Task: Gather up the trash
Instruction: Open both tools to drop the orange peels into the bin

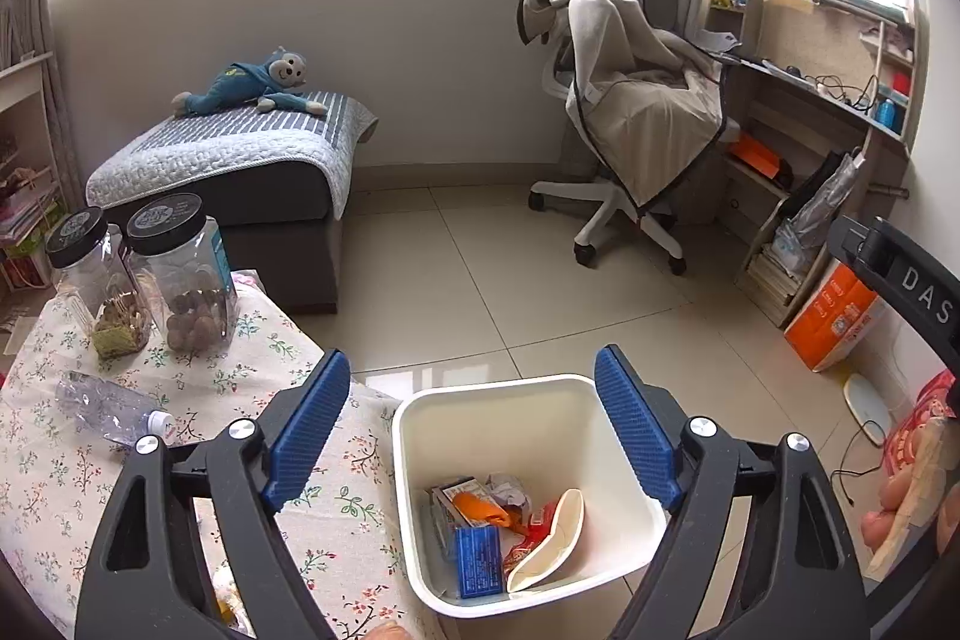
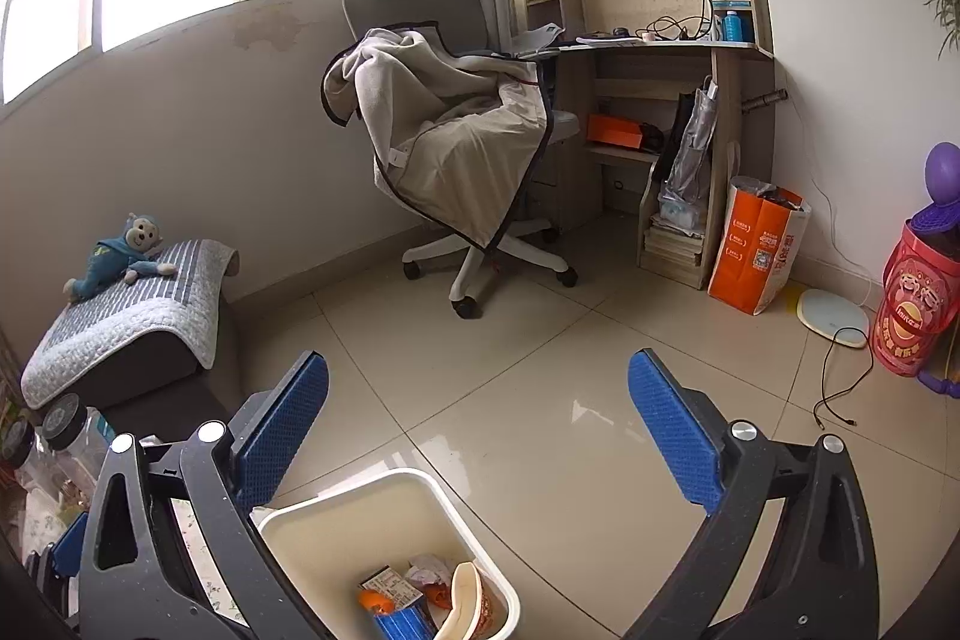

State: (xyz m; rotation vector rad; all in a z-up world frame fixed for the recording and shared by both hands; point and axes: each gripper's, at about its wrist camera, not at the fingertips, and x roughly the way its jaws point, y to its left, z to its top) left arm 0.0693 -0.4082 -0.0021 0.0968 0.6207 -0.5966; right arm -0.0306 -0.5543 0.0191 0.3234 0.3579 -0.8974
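1. White bin [image 1: 414,466] sat on the floor just below and between the left jaws, w/ its near rim by the counter edge. Inside: blue carton [image 1: 478,561], orange wrapper [image 1: 477,511], crumpled paper [image 1: 507,487], cream paper bowl [image 1: 555,538] tilted on its side, red packet under it.
2. Left gripper [image 1: 474,388] had its jaws spread wide, nothing between the blue pads; bin opening showed thru the gap.
3. Right gripper [image 2: 480,388] also stood wide open and empty; same bin [image 2: 336,526] lay low and toward its left jaw, partly hidden behind that jaw. Only bare floor tiles between its pads.
4. Left of the left jaws: counter [image 1: 54,496] w/ floral cloth. Empty clear plastic bottle [image 1: 111,409] lay on its side there, white cap pointing toward the jaws.
5. Beyond the bottle, further left: two clear jars w/ black lids, upright, just beside each other – one [image 1: 102,283] w/ greenish stuff, other [image 1: 186,274] w/ brown round bits.
6. Well ahead of the jaws: grey sofa end [image 1: 240,160] w/ quilted cover, blue plush monkey [image 1: 252,85] lying on it.
7. Ahead and right: office chair [image 1: 630,112] draped w/ beige blanket, at a desk [image 1: 822,94] w/ shelves.
8. Far right of the left jaws: orange-white bag [image 1: 834,316] on the floor; part of the other gripper's black body showed at the frame edge.
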